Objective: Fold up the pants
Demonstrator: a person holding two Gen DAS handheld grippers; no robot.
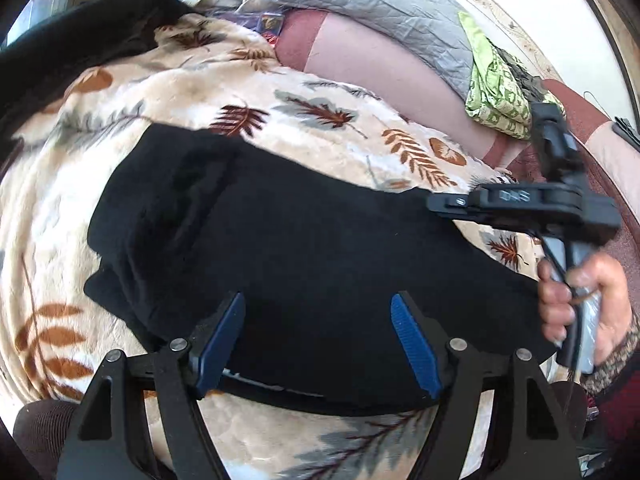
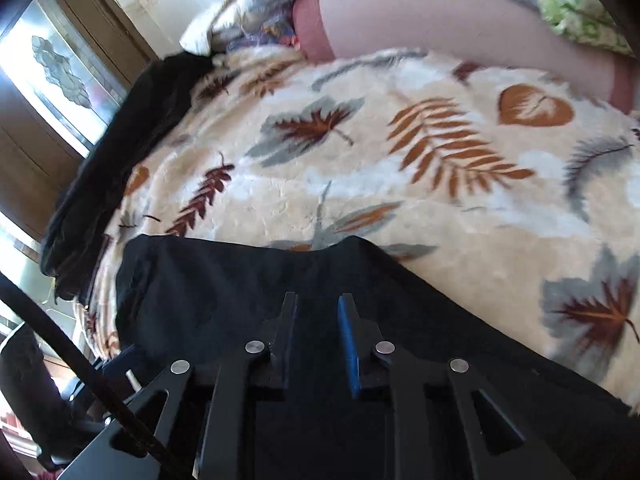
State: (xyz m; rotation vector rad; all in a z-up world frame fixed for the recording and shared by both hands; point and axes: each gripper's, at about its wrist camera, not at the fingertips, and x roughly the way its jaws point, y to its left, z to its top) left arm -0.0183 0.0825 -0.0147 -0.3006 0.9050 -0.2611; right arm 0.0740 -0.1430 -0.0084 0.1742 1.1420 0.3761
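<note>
Black pants (image 1: 280, 240) lie folded on a cream blanket with leaf print (image 1: 180, 88). My left gripper (image 1: 318, 300) is open, its blue pads wide apart just above the near edge of the pants, holding nothing. My right gripper (image 1: 444, 202) shows in the left wrist view at the right end of the pants, held by a hand. In the right wrist view the right gripper (image 2: 318, 300) hovers over the pants (image 2: 240, 292). Its jaws stand a narrow gap apart with no cloth between them.
Another dark garment (image 1: 80, 40) lies at the blanket's far left edge, also in the right wrist view (image 2: 132, 128). A grey quilted pillow (image 1: 380, 4), a green patterned cloth (image 1: 500, 92) and a pink sheet (image 1: 380, 64) lie beyond. A window (image 2: 60, 68) is at left.
</note>
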